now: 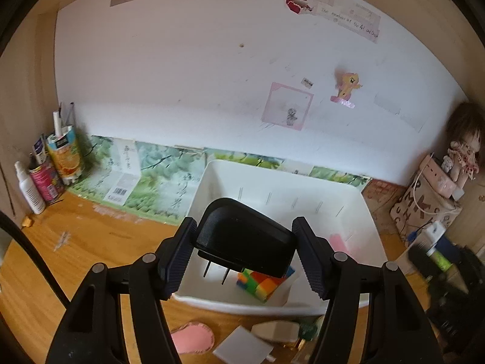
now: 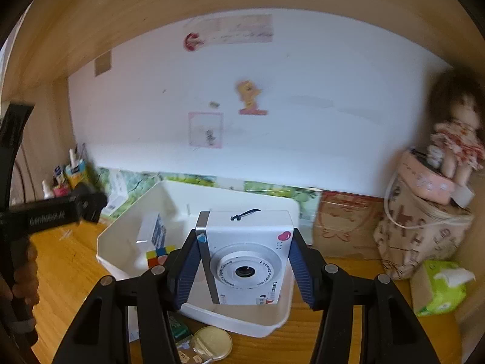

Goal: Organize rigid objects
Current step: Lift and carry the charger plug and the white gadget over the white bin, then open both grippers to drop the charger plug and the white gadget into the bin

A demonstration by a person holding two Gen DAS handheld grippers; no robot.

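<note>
Clamped in my right claw [image 2: 241, 268] is a white toy camera [image 2: 247, 257], its lens ring reading "Digital Camera", held over the white bin [image 2: 121, 242]. Left claw [image 1: 244, 250] grips a black plug adapter [image 1: 242, 236] above that bin's near edge. Only the right view shows a white box [image 2: 153, 230] beside the colour cube [image 2: 157, 254] inside.

Left gripper [image 1: 245, 251] and right gripper [image 2: 242, 264] both clamped.

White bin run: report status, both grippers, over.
Left gripper shut on black charger. Right gripper shut on white camera. Both above white bin; puzzle cube already inside. Nothing blocking.
</note>
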